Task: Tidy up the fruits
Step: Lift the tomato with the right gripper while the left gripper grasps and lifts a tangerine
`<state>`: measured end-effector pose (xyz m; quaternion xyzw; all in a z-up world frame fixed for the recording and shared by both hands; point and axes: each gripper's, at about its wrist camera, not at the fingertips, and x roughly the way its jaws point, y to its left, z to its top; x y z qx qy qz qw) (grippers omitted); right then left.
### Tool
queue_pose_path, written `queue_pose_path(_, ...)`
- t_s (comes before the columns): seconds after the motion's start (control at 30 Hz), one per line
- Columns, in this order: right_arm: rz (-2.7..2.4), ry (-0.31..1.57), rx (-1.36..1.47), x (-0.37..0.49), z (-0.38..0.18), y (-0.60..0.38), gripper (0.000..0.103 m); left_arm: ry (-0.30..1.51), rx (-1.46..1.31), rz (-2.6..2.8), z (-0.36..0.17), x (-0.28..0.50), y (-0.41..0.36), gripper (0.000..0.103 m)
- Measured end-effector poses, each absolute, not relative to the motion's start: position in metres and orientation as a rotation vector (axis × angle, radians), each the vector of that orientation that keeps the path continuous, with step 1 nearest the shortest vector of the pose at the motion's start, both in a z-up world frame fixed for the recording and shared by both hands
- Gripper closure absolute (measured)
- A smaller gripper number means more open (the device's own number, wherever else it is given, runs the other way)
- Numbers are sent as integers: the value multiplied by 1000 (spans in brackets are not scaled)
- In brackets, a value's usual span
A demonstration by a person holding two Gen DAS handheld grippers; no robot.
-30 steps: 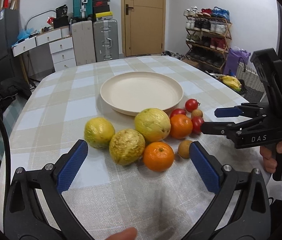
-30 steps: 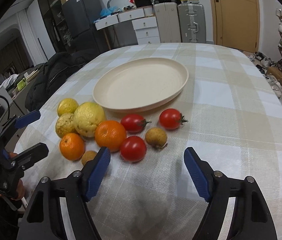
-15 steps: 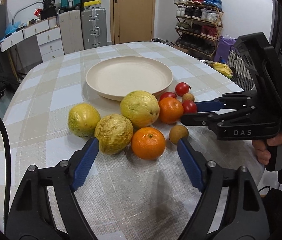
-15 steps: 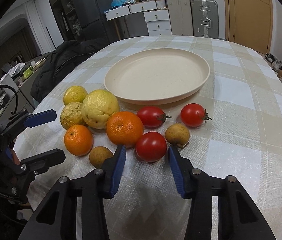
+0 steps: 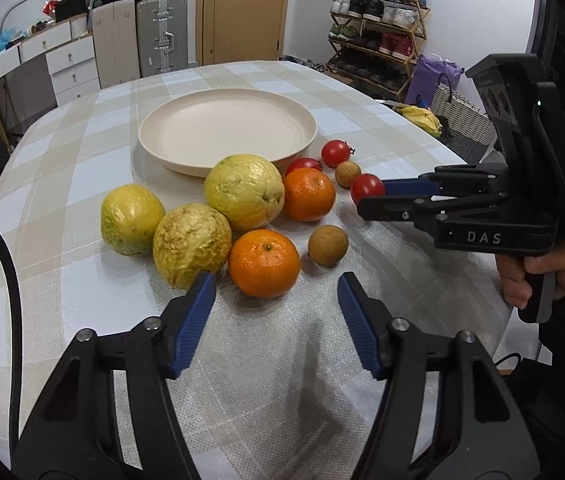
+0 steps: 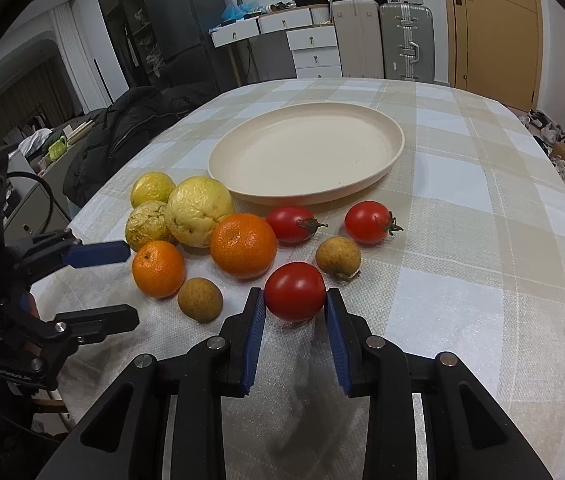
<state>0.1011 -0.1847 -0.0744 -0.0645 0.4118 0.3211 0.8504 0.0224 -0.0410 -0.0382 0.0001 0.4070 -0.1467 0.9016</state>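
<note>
Two grabs under way: right hand-held gripper [image 6: 294, 312] clamped on near round red tomato [image 6: 294, 291]; left hand-held gripper [image 5: 276, 308] closing, nothing between yet, toward near orange mandarin [image 5: 264, 263]; destination probably empty cream plate [image 5: 186, 166].

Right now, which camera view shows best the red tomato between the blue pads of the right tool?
The right wrist view: the tomato sits whole, both pads against its sides. The left wrist view shows it small, partly hidden behind that tool.

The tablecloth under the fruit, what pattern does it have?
The tablecloth is a beige and pale blue check with white; it shows best in the right wrist view.
</note>
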Motion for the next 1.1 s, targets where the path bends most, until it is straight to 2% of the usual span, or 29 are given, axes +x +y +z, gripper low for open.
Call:
queue_pose_path(0.1,684,859,-134,100,-73,-184,72,873,-15,-305,-44,28,-40,53)
queue_pose_path(0.47,703,845,-150,97,-73,-183,72,892,-96,-268,-50,42,-40,54)
queue_pose_path(0.5,704,845,-150,97,-73,-183,72,892,-98,-258,-50,43,-41,55)
queue_pose_path(0.57,705,844,-150,97,-73,-183,72,893,-92,-233,-51,45,-41,65)
queue_pose_path(1.1,718,795,-125,92,-66,-185,72,773,-45,-260,-33,31,-46,65)
